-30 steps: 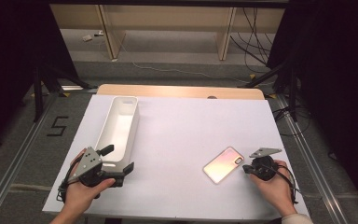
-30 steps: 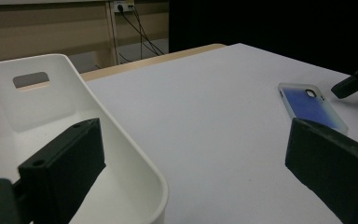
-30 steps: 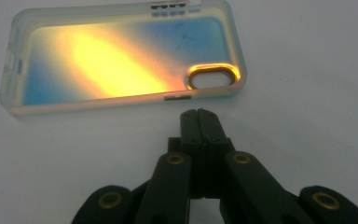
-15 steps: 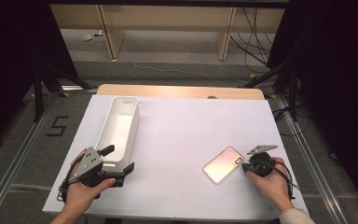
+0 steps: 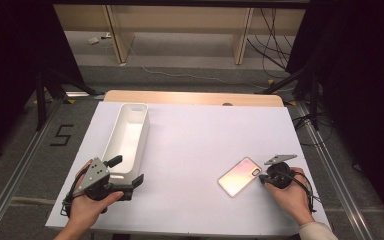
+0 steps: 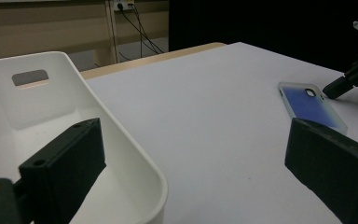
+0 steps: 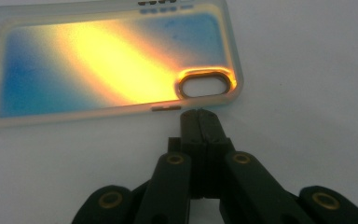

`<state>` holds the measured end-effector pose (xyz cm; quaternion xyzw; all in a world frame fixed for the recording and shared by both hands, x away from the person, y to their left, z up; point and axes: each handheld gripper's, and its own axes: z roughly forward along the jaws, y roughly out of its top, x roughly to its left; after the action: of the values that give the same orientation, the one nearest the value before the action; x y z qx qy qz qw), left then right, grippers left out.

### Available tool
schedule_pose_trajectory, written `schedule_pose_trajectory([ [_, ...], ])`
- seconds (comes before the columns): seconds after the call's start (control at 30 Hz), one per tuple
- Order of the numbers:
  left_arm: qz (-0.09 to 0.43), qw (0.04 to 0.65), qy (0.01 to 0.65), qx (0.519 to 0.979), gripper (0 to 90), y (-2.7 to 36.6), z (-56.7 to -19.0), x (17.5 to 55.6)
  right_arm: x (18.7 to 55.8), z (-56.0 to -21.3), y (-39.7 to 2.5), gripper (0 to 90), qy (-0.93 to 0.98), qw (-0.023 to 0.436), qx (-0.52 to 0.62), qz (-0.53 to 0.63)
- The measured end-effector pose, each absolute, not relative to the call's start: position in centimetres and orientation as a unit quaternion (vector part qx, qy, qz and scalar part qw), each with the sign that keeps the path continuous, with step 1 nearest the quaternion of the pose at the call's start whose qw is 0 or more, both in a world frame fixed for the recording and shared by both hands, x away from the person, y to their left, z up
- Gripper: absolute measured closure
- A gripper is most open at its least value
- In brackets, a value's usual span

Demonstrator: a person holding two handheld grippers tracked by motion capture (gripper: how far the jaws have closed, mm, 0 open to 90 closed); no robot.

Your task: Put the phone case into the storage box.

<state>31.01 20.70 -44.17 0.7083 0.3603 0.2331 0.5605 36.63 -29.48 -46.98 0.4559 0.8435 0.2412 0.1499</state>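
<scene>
We see the white bin (image 5: 126, 138) empty, the left gripper (image 5: 129, 173) spread wide astride its near wall. The right gripper (image 7: 199, 117), jaws closed together, tips just beside the phone case (image 7: 112, 63) lying flat on the table (image 5: 190, 145).

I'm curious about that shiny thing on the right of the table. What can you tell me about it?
It is a phone case, soft-looking translucent plastic with a blue-to-yellow sheen, empty, lying flat with its open side up on the white table. It has a rounded camera cutout at one corner and small slots along its edges. The right gripper, fingers closed, points at the edge beside that cutout, touching or nearly so.
</scene>
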Motion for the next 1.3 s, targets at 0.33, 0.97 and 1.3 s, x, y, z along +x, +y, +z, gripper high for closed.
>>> schedule_pose_trajectory([
  [0.33,0.235,0.562,0.358,0.708,4.0,20.7,-44.1,31.0,37.0,-46.9,-29.4,90.0,0.846,0.141,0.458,0.236],
  [0.97,0.235,0.562,0.362,0.706,4.1,20.8,-44.0,30.9,38.5,-46.6,-28.9,90.0,0.849,0.129,0.461,0.224],
  [1.3,0.236,0.562,0.361,0.706,4.1,20.8,-44.0,30.9,39.2,-46.6,-28.4,90.0,0.852,0.133,0.458,0.216],
])
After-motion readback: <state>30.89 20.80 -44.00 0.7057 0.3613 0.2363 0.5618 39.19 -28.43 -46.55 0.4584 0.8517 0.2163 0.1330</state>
